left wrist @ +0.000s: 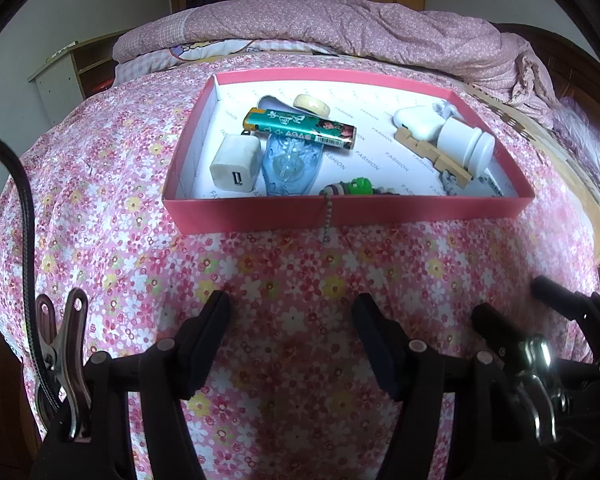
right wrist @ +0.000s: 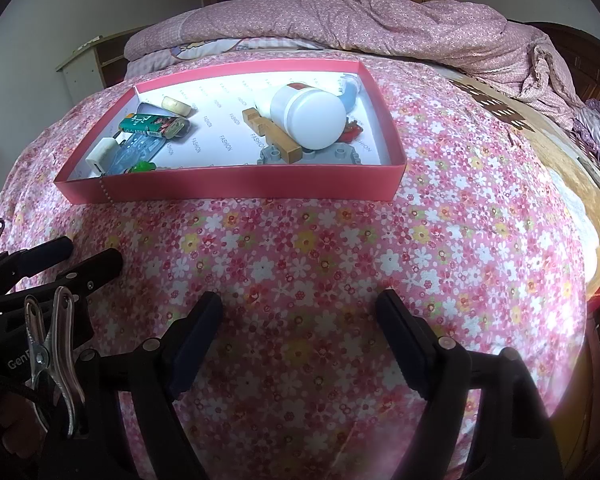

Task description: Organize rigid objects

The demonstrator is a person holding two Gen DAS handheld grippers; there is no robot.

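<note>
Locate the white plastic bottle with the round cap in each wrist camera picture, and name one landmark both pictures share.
Left wrist view: the white plastic bottle lies on its side at the right end of the pink cardboard tray.
Right wrist view: the bottle lies right of the tray's centre, cap facing the camera.
Shared landmark: the bead chain hanging over the tray's front wall.

**Readable text**

The white lining of the pink box (left wrist: 352, 216) carried the repeated word "FASHION". The green lighter (left wrist: 300, 129) bore printing that looked like "AGAS". "Gen" showed in white on the left gripper's (right wrist: 94, 258) black body.
</note>
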